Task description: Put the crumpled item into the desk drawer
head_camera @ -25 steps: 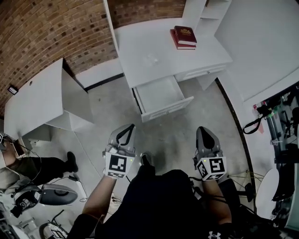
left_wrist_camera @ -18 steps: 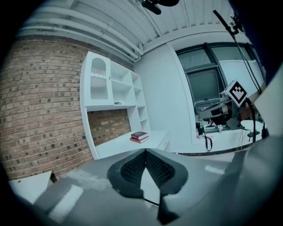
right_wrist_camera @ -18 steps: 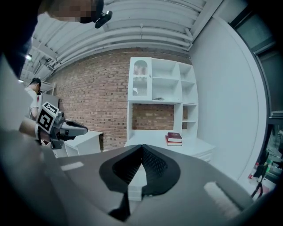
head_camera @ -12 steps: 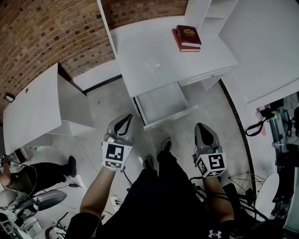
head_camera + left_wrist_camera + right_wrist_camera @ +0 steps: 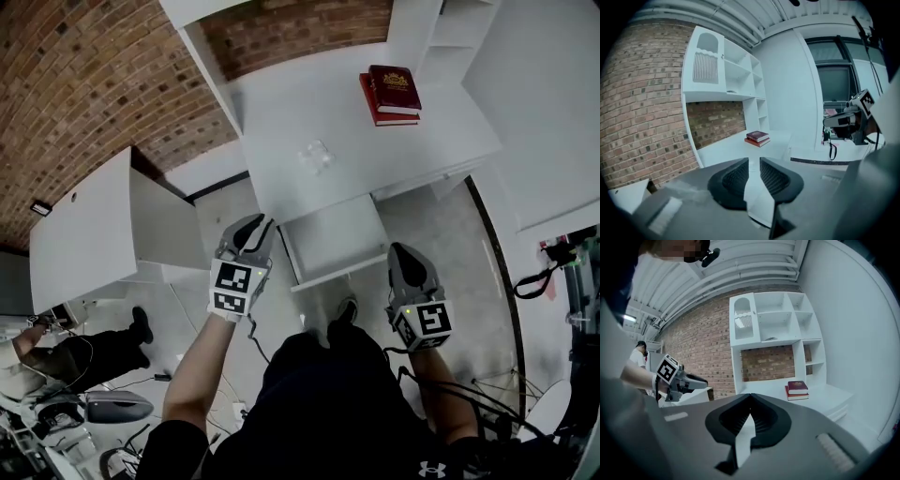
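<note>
Both near the open drawer [image 5: 334,234]: left gripper [image 5: 254,225] fingers [image 5: 734,180] just opening, empty; right gripper [image 5: 405,249] fingers [image 5: 766,421] shut

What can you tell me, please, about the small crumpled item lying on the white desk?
The small whitish crumpled item lies alone on the flat top of the white desk, left of the two stacked dark red books and beyond the open white drawer. It looks like thin, wrinkled paper or film; it is too small to tell which. Only the desktop touches it.
</note>
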{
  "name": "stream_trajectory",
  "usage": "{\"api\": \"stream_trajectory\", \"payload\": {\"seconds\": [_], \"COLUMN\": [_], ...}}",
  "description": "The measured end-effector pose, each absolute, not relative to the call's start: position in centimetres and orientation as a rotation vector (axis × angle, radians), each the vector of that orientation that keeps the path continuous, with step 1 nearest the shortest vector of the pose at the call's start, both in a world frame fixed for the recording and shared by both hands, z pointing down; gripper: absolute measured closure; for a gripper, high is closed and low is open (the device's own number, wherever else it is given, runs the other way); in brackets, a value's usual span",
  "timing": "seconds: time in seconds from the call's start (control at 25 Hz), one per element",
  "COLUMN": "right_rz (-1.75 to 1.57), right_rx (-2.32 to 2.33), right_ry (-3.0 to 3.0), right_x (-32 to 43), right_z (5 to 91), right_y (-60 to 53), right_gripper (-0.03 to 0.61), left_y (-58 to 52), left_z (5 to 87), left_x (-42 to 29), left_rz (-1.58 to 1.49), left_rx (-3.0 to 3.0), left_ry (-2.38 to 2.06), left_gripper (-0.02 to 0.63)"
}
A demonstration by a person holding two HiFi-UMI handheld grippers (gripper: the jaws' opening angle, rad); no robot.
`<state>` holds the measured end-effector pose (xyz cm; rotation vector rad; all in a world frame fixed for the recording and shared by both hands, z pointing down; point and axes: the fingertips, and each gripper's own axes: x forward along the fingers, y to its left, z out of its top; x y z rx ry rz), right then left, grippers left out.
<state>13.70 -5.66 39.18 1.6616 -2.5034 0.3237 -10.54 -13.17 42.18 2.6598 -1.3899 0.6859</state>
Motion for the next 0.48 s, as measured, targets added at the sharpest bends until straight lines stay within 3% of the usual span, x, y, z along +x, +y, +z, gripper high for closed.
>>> {"api": "stream_trajectory", "payload": {"seconds": [0.48], "right_rz": [0.475], "right_rx": [1.680], "right_ry": [-2.399], "right_x": [16.6], "right_z": [42.6], "right_y": [-9.4], "right_gripper": [0.575], "left_y": [-24.8], "left_z": [49.4], "left_x": [-5.7], "left_rz": [0.944], "left_rx": [2.619], "left_ry": [-1.152], "left_gripper": [0.506]}}
